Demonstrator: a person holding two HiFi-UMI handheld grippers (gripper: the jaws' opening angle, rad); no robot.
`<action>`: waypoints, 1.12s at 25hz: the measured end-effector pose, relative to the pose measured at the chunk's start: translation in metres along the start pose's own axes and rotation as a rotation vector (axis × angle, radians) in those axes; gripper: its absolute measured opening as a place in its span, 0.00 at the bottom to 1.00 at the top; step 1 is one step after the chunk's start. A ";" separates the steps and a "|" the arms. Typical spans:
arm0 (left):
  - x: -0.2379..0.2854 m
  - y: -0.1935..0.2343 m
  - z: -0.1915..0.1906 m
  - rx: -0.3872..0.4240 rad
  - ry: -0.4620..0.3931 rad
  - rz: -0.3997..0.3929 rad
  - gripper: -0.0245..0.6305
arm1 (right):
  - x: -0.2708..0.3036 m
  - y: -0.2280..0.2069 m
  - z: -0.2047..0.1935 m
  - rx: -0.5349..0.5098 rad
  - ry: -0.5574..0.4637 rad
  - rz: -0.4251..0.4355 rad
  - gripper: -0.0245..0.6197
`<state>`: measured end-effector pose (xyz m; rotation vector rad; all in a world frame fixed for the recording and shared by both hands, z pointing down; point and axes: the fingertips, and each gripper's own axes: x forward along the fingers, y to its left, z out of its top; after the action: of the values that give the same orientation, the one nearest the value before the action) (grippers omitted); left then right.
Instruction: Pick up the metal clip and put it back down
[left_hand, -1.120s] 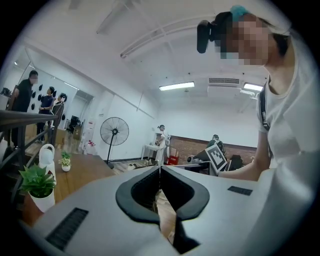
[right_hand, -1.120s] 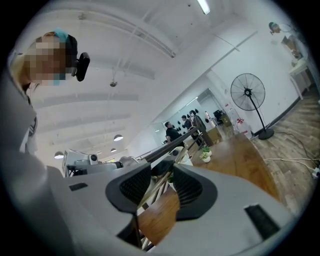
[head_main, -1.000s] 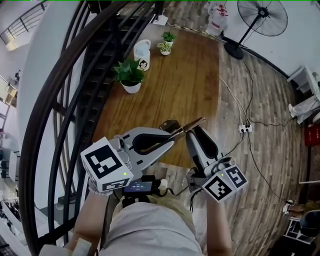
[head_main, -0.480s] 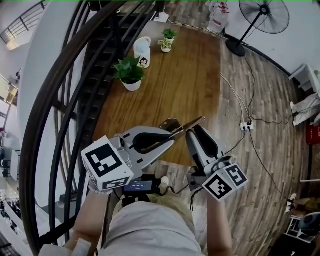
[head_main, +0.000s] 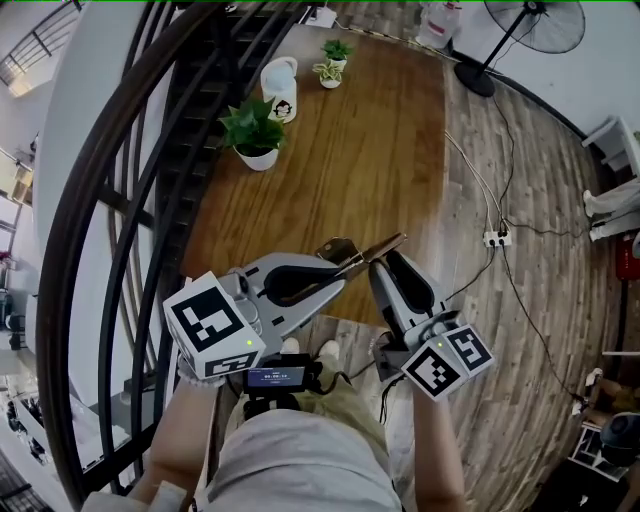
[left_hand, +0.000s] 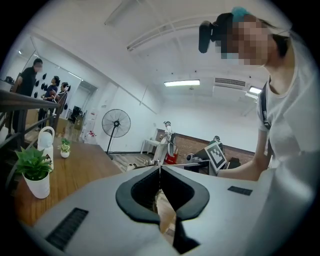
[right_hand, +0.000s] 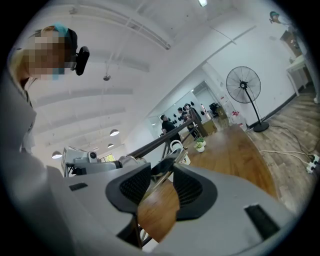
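The metal clip (head_main: 374, 254) hangs in the air over the near end of the wooden table (head_main: 370, 150). It slants from seven o'clock up to two o'clock between the two tools. The left gripper (head_main: 345, 272) is clenched on its lower end, jaws pressed together on the thin metal. The right gripper (head_main: 386, 262) stands parted. The clip's strip crosses its gap on a slant, and bare table shows between the strip and one pad, so this gripper squeezes nothing.

At ten o'clock from the clip, a white pot (head_main: 258, 158) on the table holds a leafy green plant (head_main: 252, 125). Farther off at eleven o'clock stands a white watering can (head_main: 279, 88), its inside hidden. Near twelve o'clock are two small pots (head_main: 329, 80), each holding a little green plant. At one o'clock, off the table, stands a floor fan (head_main: 530, 15).
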<state>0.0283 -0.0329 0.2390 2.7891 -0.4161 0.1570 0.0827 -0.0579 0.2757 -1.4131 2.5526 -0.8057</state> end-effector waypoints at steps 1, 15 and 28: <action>0.002 0.003 -0.004 -0.008 0.004 0.002 0.06 | 0.002 -0.003 -0.003 0.003 0.008 -0.003 0.25; 0.019 0.041 -0.058 -0.140 0.049 0.058 0.06 | 0.029 -0.046 -0.054 0.050 0.137 -0.017 0.25; 0.029 0.071 -0.114 -0.255 0.084 0.125 0.06 | 0.050 -0.078 -0.105 0.068 0.254 -0.032 0.25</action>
<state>0.0277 -0.0680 0.3720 2.4978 -0.5486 0.2320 0.0774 -0.0903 0.4119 -1.4168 2.6583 -1.1327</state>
